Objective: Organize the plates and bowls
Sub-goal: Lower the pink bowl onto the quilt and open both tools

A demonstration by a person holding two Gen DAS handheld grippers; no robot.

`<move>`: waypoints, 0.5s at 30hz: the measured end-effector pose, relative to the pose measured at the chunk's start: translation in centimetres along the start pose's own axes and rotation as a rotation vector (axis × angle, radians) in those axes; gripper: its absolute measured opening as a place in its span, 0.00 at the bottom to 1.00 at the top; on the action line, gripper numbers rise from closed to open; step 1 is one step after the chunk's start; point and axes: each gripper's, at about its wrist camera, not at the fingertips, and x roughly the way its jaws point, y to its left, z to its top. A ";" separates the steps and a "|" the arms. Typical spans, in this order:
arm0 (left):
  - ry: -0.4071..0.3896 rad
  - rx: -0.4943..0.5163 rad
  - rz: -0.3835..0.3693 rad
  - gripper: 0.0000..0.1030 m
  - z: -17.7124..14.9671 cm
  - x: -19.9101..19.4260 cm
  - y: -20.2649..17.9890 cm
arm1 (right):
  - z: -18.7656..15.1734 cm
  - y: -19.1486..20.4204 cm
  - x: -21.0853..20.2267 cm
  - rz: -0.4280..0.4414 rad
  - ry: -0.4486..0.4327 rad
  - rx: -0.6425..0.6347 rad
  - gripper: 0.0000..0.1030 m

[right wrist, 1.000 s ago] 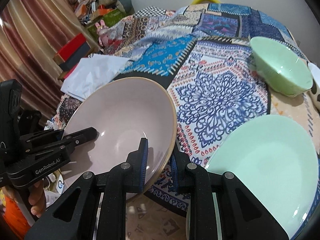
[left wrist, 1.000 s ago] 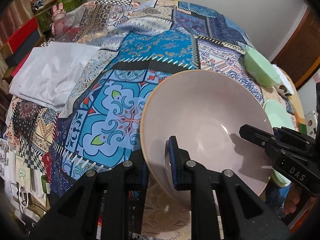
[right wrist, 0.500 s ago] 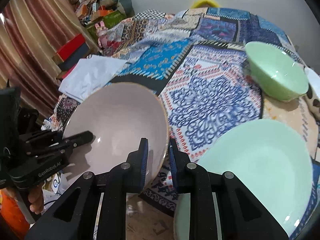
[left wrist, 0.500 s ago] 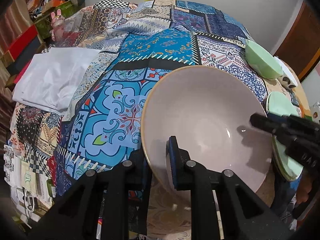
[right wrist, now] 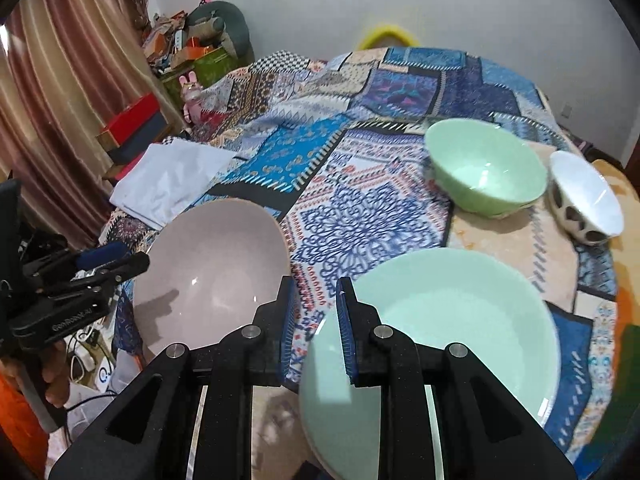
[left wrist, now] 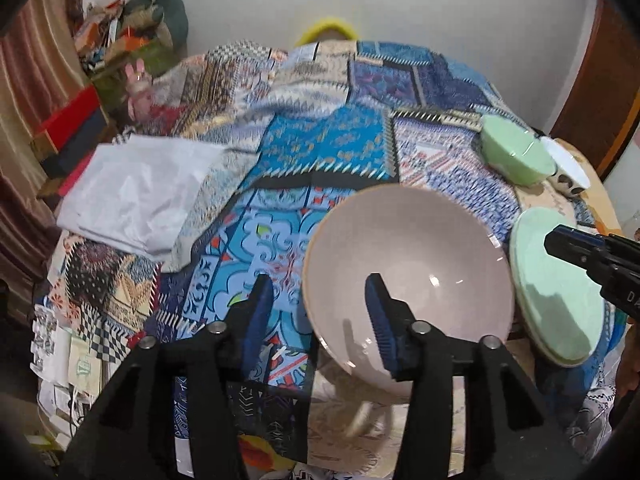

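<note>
Pink bowl (left wrist: 412, 280): wide, shallow, tan rim, empty; sits tilted at the near edge of the table, just left of the green plate (right wrist: 452, 328). In the left wrist view its near rim lies between the fingers of the left gripper (left wrist: 318, 312), which stand wide apart with neither pad touching it; one finger is outside the rim, the other over the inside.

Green plate: pale green, deep, empty; near edge of table, right of the pink bowl. Its left rim passes under the right finger of the right gripper (right wrist: 314, 320). Right gripper fingers are parted by a narrow gap, with only cloth seen between them; nothing held.

Green bowl (right wrist: 486, 170): pale green, empty, upright, farther back on the right side of the table, well apart from the plate.

White bowl (right wrist: 586, 198): white inside, dark spots on the outside, empty, tilted, just beside the green bowl on its right.

Tablecloth (right wrist: 352, 208): patchwork of blue, white and orange prints, covering the round table.

White sheet (left wrist: 136, 196): folded, on the left part of the cloth.

Writing: the left gripper body in the right wrist view bears pale lettering, blurred, possibly "GenRobot.AI"; the right gripper body in the left wrist view shows a "D" and part of a further letter at the frame edge.

Surroundings: red box (right wrist: 134, 120), striped curtain (right wrist: 68, 92) and a cluttered pile by the wall, left
</note>
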 end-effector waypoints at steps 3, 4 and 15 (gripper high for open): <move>-0.055 0.005 -0.023 0.56 0.7 -1.8 -0.9 | 0.0 -0.6 -1.2 -0.021 -0.030 0.008 0.18; -0.072 0.010 -0.025 0.57 0.9 -2.3 -1.3 | 0.1 -0.9 -1.6 -0.024 -0.042 0.011 0.18; -0.180 0.086 -0.133 0.83 3.8 -5.6 -6.8 | 0.3 -4.6 -5.4 -0.080 -0.116 0.046 0.31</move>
